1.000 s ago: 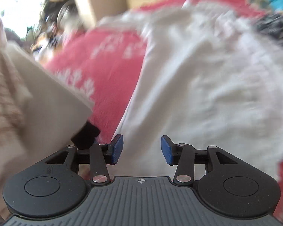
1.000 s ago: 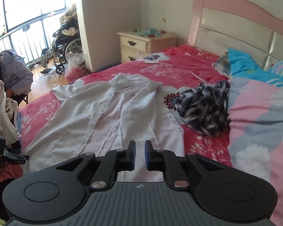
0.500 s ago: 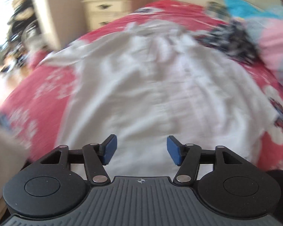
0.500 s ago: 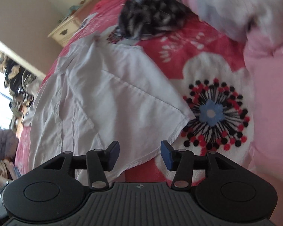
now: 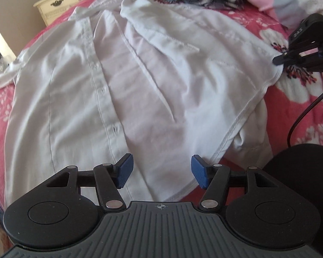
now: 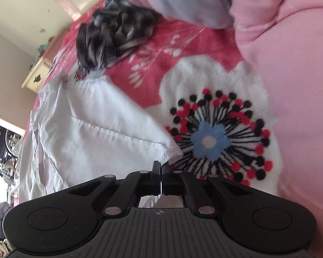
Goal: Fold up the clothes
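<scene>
The red floral bedspread [image 5: 290, 99] covered the whole bed, and the white button-up shirt [image 5: 122, 81] lay spread on it, front side up, with its collar toward the cream nightstand [image 5: 60, 4] and its hem near the person. A crumpled dark plaid garment [image 6: 116, 34] lay beyond the shirt, well apart from it, and a pink quilt [image 6: 290, 86] was heaped at the right side.

The right gripper [image 6: 161, 172] was closed on the corner of the shirt's right sleeve cuff [image 6: 170, 153]; its jaws had just been closing, and a thin edge of white cloth showed between them. The left gripper [image 5: 161, 172] hovered over the hem of the shirt with its jaws apart and nothing between them; they had just narrowed a little.

I think the risks were these. The right gripper held only a very small bite of cloth, close to the edge, so the sleeve could slip out when it would be pulled across the shirt. If only one layer was caught, the sleeve might open or twist and the fold would be crooked. With the left gripper not yet holding anything, a strong pull on the right could drag the whole shirt over the soft bedspread and make new wrinkles. The black cable [image 5: 308, 111] lay just beside the sleeve and could catch the cloth.
</scene>
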Tool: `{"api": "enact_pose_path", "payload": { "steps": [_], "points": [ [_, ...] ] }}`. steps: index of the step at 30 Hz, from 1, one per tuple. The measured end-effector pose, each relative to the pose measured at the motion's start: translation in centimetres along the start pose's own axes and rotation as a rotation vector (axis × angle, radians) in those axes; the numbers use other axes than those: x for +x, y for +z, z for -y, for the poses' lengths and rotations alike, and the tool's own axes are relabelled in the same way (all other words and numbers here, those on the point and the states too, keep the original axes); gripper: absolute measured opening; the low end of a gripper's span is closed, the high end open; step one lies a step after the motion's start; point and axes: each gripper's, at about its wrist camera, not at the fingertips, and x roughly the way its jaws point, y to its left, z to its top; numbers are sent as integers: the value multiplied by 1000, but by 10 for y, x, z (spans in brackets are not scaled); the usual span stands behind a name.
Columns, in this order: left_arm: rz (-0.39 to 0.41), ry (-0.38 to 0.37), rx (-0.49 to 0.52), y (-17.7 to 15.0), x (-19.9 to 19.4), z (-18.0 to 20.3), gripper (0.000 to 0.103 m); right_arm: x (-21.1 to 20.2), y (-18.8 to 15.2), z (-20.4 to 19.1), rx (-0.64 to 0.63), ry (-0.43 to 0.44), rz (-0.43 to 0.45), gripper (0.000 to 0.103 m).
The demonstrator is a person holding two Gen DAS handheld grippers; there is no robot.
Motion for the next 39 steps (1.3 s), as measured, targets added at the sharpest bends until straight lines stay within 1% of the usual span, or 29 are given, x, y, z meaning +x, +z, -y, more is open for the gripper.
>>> {"api": "enact_pose_path", "payload": {
  "steps": [1,3,5,7,8,9,11,12,13,15,16,17,19,21,23,24,25,26,27,28,29,30,32,34,36,37,39],
  "points": [
    [-3,-4,-18,-1,2,-2,60,2,2,4,34,7,-10,2],
    [-5,-9,-49,-3,4,-6,60,9,8,12,109,25,-36,7],
    [-10,-13,-75,-5,7,-7,60,19,12,19,166,57,-51,18],
    [-8,-14,-84,-7,8,-9,60,31,16,22,205,96,-61,17],
    [-4,-15,-85,-8,8,-8,60,35,20,21,213,105,-60,8],
    [-1,-16,-86,-9,8,-8,60,35,24,16,202,111,-47,3],
    [5,-24,-98,-10,8,-10,60,15,31,-10,88,122,13,2],
    [8,-30,-107,-11,8,-11,60,-1,34,-30,-8,133,52,2],
    [12,-38,-122,-11,7,-13,60,-21,35,-56,-144,149,101,2],
    [24,-55,-144,-12,5,-17,60,-61,21,-113,-497,196,187,2],
    [33,-65,-156,-13,4,-19,60,-78,9,-140,-689,230,215,2],
    [39,-78,-175,-14,4,-22,60,-89,-9,-163,-877,273,203,2],
    [47,-106,-223,-16,2,-29,60,-98,-49,-197,-1225,343,116,2],
    [51,-133,-292,-17,-2,-40,60,-87,-94,-212,-1514,347,-11,3],
    [60,-155,-383,-20,-9,-54,60,-64,-138,-209,-1736,300,-125,4],
    [68,-163,-431,-21,-13,-62,60,-52,-157,-205,-1817,276,-179,6],
    [78,-167,-468,-23,-16,-69,61,-43,-170,-200,-1854,259,-228,9],
    [89,-165,-502,-25,-19,-76,61,-36,-181,-193,-1871,246,-273,16],
    [102,-159,-528,-27,-22,-83,61,-32,-188,-187,-1870,232,-307,19],
    [110,-153,-544,-27,-23,-87,61,-31,-189,-183,-1846,222,-323,21],
    [118,-147,-558,-28,-23,-91,61,-33,-184,-180,-1793,218,-323,22],
    [125,-148,-564,-28,-23,-94,61,-35,-176,-179,-1726,217,-316,28],
    [138,-155,-565,-27,-20,-95,61,-35,-149,-180,-1510,208,-293,36],
    [148,-163,-563,-25,-17,-94,61,-30,-117,-180,-1254,198,-280,36],
    [150,-174,-568,-26,-12,-92,61,-15,-87,-177,-970,185,-307,36],
    [149,-180,-570,-26,-9,-92,61,-5,-80,-176,-874,175,-328,36],
    [138,-179,-570,-29,-5,-92,61,13,-74,-177,-794,165,-341,36]
  ]
}}
